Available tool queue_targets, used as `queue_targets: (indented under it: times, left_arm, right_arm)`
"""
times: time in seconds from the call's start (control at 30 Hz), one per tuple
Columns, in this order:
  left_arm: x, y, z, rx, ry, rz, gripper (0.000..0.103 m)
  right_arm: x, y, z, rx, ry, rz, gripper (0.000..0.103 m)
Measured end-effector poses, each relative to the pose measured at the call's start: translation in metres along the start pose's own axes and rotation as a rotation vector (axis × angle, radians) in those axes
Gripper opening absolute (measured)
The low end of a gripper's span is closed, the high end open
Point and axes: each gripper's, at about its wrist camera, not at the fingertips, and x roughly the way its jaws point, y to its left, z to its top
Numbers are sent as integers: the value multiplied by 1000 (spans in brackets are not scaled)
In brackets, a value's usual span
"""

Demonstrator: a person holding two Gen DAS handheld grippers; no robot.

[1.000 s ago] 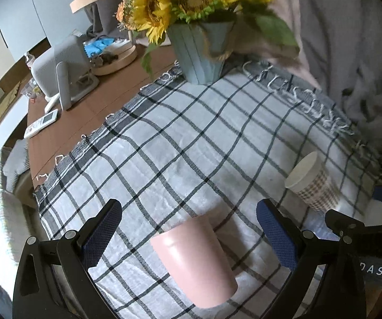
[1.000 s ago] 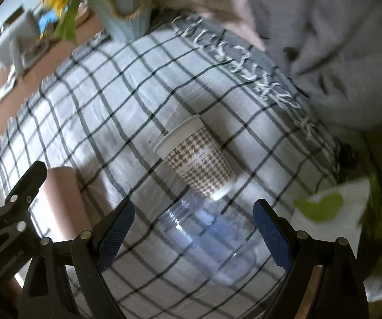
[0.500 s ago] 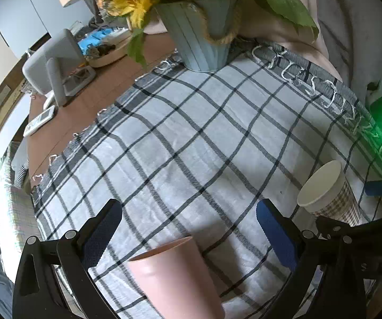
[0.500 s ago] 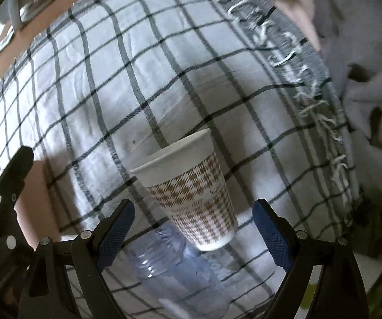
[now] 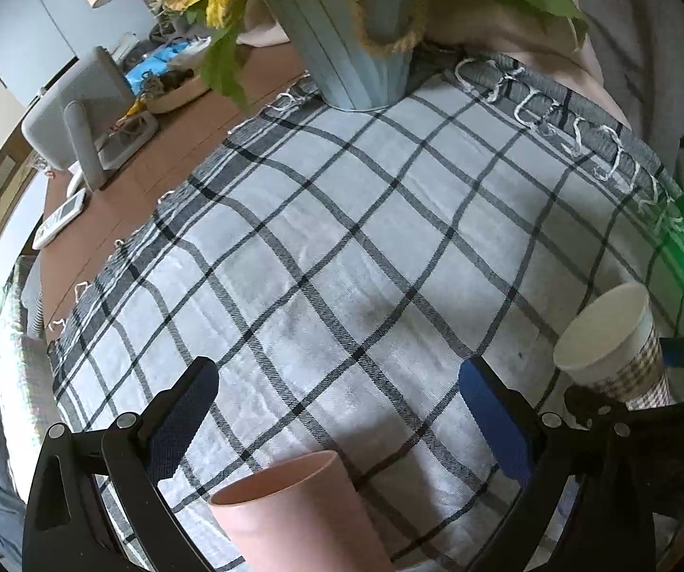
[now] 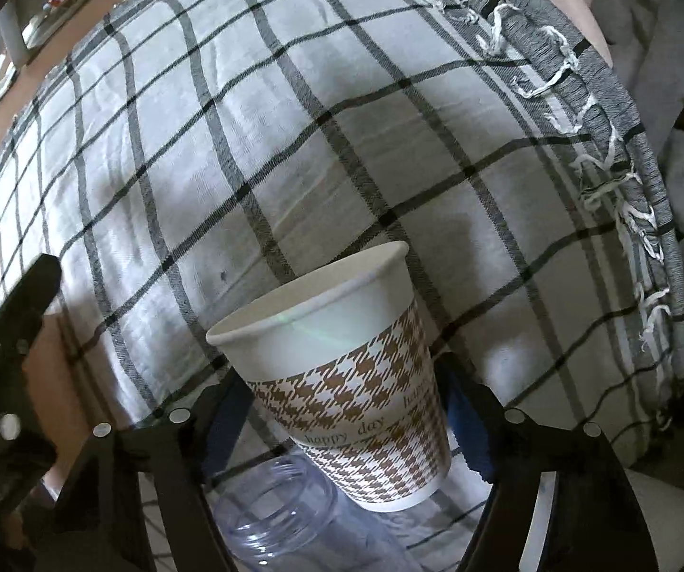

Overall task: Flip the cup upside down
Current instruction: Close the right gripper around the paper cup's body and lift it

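Observation:
A paper cup [image 6: 347,376] with a brown houndstooth print stands upright, mouth up, on the checked cloth [image 6: 294,143]. It sits between the blue pads of my right gripper [image 6: 347,424], whose jaws stand close on either side of it. Contact is not clear. The cup also shows at the right in the left wrist view [image 5: 613,348]. A pink cup [image 5: 294,515] stands upright, mouth up, low in the left wrist view, just nearer than my left gripper [image 5: 337,424], which is open and empty.
A clear plastic jar [image 6: 285,515] lies just below the paper cup. A pale blue pot of sunflowers [image 5: 356,43] stands at the cloth's far edge. A grey device [image 5: 80,114] and a remote [image 5: 61,217] sit on the bare wooden table to the left.
Both grippers have moved lower and closer to the cups. The right gripper's jaws have narrowed around the paper cup. The left gripper stays wide open.

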Motion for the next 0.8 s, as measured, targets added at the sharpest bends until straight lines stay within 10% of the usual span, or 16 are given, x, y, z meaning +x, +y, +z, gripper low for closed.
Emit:
queue_targets:
  times: [0.43,0.8]
  left_arm:
    - [-45,35,6,64,-147,-17,103]
    - [-90,80,-29,266,-242,-181,103]
  right_arm:
    - [-65,-1,-14,135,-123,-36,65]
    - [-124,68,-113,441,-320,17,65]
